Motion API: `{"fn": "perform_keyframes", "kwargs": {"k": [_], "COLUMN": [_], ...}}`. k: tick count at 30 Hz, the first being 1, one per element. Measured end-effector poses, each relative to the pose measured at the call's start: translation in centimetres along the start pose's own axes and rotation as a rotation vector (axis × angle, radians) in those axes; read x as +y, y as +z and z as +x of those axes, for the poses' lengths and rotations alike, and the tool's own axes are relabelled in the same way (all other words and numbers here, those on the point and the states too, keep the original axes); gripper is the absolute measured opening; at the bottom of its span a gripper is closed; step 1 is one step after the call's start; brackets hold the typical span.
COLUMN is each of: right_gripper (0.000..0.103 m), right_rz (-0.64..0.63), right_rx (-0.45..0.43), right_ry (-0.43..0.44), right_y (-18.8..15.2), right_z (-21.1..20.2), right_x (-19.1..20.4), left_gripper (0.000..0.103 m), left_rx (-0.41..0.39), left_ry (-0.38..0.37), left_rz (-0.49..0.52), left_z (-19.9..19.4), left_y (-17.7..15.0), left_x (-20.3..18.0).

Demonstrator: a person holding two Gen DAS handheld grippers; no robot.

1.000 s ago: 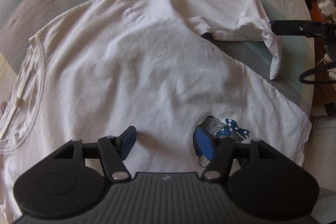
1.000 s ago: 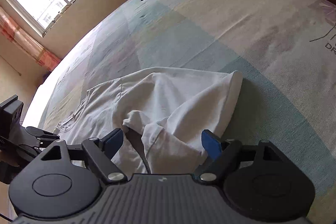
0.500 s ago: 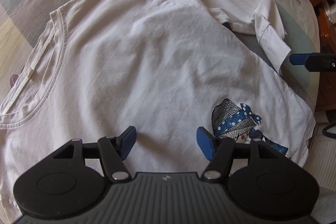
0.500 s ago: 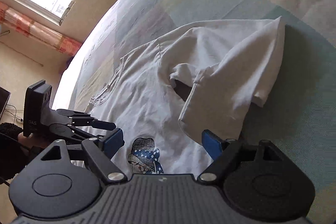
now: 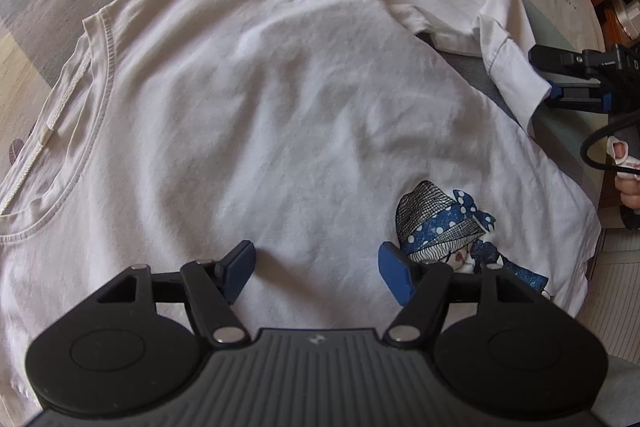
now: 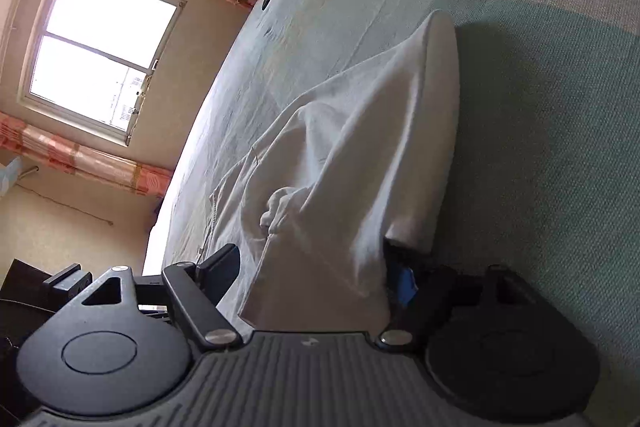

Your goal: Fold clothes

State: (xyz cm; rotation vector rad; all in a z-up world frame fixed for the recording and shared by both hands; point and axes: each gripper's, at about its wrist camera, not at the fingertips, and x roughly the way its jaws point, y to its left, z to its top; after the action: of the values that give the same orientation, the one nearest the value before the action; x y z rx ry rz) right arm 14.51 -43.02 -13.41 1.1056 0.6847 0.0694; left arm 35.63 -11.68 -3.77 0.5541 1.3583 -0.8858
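Right gripper [image 6: 316,279] now rolled sideways, jaws spread around sleeve [image 6: 360,227], not pinching. Left gripper [image 5: 316,269] spread above white shirt [image 5: 260,115]. Window [image 6: 100,55] only in right view; print [image 5: 440,223] only left.

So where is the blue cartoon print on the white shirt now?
In the left wrist view the cartoon print lies at the lower right of the white shirt, just beyond the left gripper's right fingertip.

Soft matt white cotton shirt [image 5: 280,99]; woven, slightly rough bedspread [image 6: 540,147]; matt black plastic tongs [image 5: 316,267], blue pads [image 5: 394,277].
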Motion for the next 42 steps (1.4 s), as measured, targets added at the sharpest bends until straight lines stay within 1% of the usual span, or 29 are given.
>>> {"fn": "perform_keyframes", "kwargs": {"k": [2,4,5,6,7,8,9,10,12,13,14,16,19,21,26,29,32,33,37,39,40,41,42], "right_gripper": [0.075,0.068,0.067,0.060,0.050,0.043,0.028,0.018,0.018,0.018,0.018,0.018,0.018,0.017,0.017,0.017,0.017,0.017,0.016,0.017,0.022,0.027,0.034], "right_rz": [0.048,0.083,0.100,0.118,0.136,0.153,0.168,0.174,0.160,0.156,0.163,0.156,0.076,0.001,-0.182,-0.294,-0.403,-0.439,-0.533,-0.567,-0.581,-0.594,-0.607], "right_rx": [0.000,-0.013,-0.020,-0.027,-0.034,-0.040,-0.046,-0.050,-0.049,-0.039,-0.027,-0.007,0.026,0.045,0.125,0.225,0.346,0.375,0.471,0.496,0.496,0.479,0.463], "right_ry": [0.009,0.027,0.036,0.044,0.053,0.062,0.069,0.072,0.062,0.043,0.024,-0.029,-0.116,-0.180,-0.370,-0.518,-0.647,-0.682,-0.741,-0.755,-0.773,-0.836,-0.899], "right_y": [-0.9,-1.0,-1.1,-1.2,-1.3,-1.4,-1.5,-1.5,-1.7,-1.8,-1.8,-1.5,-0.4,0.9,5.6,9.7,13.5,14.6,18.4,19.5,19.7,19.7,19.7], "right_z": [-0.6,-0.4,-0.3,-0.2,-0.1,0.0,0.1,0.3,0.4,0.4,0.4,0.1,-1.4,-3.2,-7.5,-9.3,-10.5,-10.8,-12.6,-12.9,-12.7,-12.2,-11.6], "right_x": [-0.6,-1.4,-1.9,-2.3,-2.8,-3.2,-3.6,-4.0,-4.0,-3.7,-3.5,-2.6,-0.5,0.8,2.2,2.0,1.0,0.9,1.6,2.1,2.2,2.0,1.7], "left_gripper": [0.069,0.069,0.069,0.069,0.070,0.070,0.070,0.070,0.071,0.071,0.071,0.071,0.071,0.071,0.071,0.071,0.071,0.071,0.071,0.071,0.071,0.071,0.071], "left_rx": [0.000,-0.001,-0.001,-0.001,-0.001,0.000,0.001,0.001,0.002,0.003,0.005,0.007,0.009,0.009,0.005,0.005,0.008,0.010,0.015,0.013,0.010,0.007,0.003], "left_ry": [0.001,0.002,0.002,0.002,0.002,0.003,0.005,0.006,0.004,0.003,0.002,0.000,-0.003,-0.005,-0.010,-0.010,-0.009,-0.008,-0.009,-0.010,-0.009,-0.009,-0.010], "left_rz": [0.001,0.001,0.002,0.003,0.004,0.007,0.010,0.012,0.017,0.020,0.020,0.014,0.019,0.020,0.018,0.022,0.030,0.033,0.040,0.040,0.040,0.037,0.033], "left_z": [0.0,0.1,0.2,0.2,0.3,0.2,0.2,0.2,0.2,0.2,0.7,0.7,0.5,0.6,0.6,0.6,0.6,0.6,0.4,0.3,0.3,0.4,0.4], "left_y": [0.1,0.2,0.2,0.3,0.3,0.3,0.3,0.3,0.5,0.5,1.9,2.2,2.4,2.6,3.3,3.7,4.0,3.7,3.9,2.1,2.0,1.8,1.8], "left_x": [-0.1,-0.3,-0.4,-0.4,-0.5,-0.5,-0.6,-0.6,-0.6,-0.6,-0.6,-0.5,-0.3,-0.5,-0.7,-0.7,-0.7,-0.9,-0.7,-0.6,-0.7,-0.9,-0.7]}}
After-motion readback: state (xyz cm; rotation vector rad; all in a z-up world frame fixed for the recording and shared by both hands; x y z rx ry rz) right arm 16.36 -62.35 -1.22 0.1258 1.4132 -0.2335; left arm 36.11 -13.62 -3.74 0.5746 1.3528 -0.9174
